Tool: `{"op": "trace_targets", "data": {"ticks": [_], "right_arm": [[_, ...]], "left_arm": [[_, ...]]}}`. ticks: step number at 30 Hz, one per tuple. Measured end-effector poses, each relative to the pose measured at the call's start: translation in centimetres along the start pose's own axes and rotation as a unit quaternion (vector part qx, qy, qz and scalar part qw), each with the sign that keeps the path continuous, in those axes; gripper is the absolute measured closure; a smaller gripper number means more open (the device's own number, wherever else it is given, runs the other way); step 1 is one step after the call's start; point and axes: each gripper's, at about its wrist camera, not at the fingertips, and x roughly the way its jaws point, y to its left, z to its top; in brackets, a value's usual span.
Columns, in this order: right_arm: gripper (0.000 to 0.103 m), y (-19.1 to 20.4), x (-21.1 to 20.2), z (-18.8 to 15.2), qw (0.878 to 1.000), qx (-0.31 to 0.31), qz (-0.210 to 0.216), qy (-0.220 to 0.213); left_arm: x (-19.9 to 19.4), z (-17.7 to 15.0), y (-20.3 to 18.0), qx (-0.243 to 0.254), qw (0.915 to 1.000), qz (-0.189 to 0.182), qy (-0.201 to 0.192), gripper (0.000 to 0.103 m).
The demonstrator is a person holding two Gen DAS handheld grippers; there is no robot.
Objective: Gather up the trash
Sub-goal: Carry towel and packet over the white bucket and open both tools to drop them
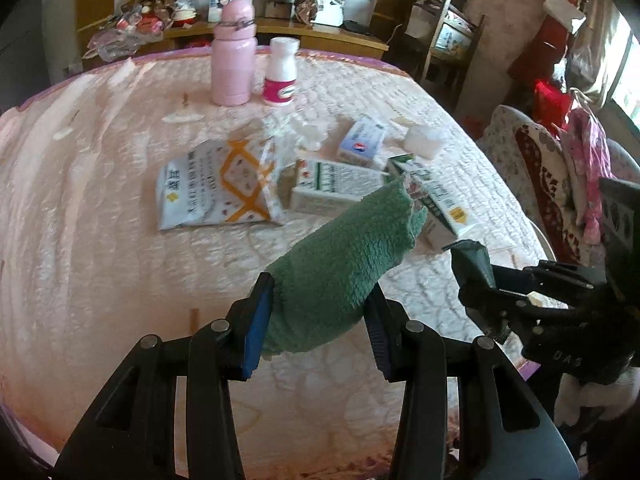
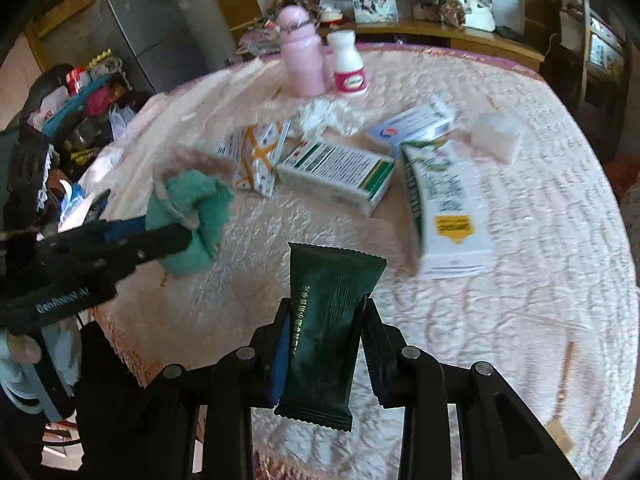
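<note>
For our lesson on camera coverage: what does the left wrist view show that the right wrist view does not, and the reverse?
Left wrist only: a cushioned chair beside the table. Right wrist only: a grey refrigerator and the dark green sachet's full face. Both share the pink bottle, white pill bottle, medicine boxes, green cloth and pink tablecloth.

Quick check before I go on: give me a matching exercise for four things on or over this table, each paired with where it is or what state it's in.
Things:
1. green cloth
2. dark green sachet
3. pink bottle
4. crumpled tissue

States:
A. lying loose among the boxes
B. clamped in the right gripper
C. standing upright at the table's far side
D. clamped in the left gripper

Pairs: 1-D, 2-B, 3-C, 4-A
</note>
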Motion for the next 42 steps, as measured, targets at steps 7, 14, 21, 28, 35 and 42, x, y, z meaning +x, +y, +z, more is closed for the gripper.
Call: {"op": "trace_targets", "data": {"ticks": [7, 14, 21, 28, 35, 42], "right_arm": [[0.072, -2.0, -3.3, 0.0, 1.000, 0.009, -0.017, -0.025], [0.072, -5.1, -6.8, -0.8, 0.998, 0.024, -0.040, -0.047], [0.072, -8.7, -9.9, -2.2, 0.995, 0.047, -0.066, -0.062], [0.072, -12.3, -12.8, -3.6, 0.990, 0.072, -0.095, -0.075], [0.072, -16.2, -15.1, -5.2, 0.984, 0.105, -0.121, -0.083], [0.072, -20.4, -16.9, -7.4, 0.975, 0.142, -0.147, -0.083]], "left_arm": [[0.1, 1.1, -3.3, 0.013, 0.9998, -0.016, -0.008, 0.061], [0.3, 2.0, -7.7, 0.039, 0.9985, -0.036, -0.015, 0.061], [0.6, 2.9, -12.3, 0.067, 0.9959, -0.057, -0.020, 0.061], [1.5, 3.7, -16.9, 0.094, 0.9923, -0.080, -0.015, 0.061], [3.2, 4.1, -22.0, 0.125, 0.9868, -0.103, -0.006, 0.061], [5.3, 4.1, -26.9, 0.150, 0.9807, -0.125, 0.010, 0.062]]}}
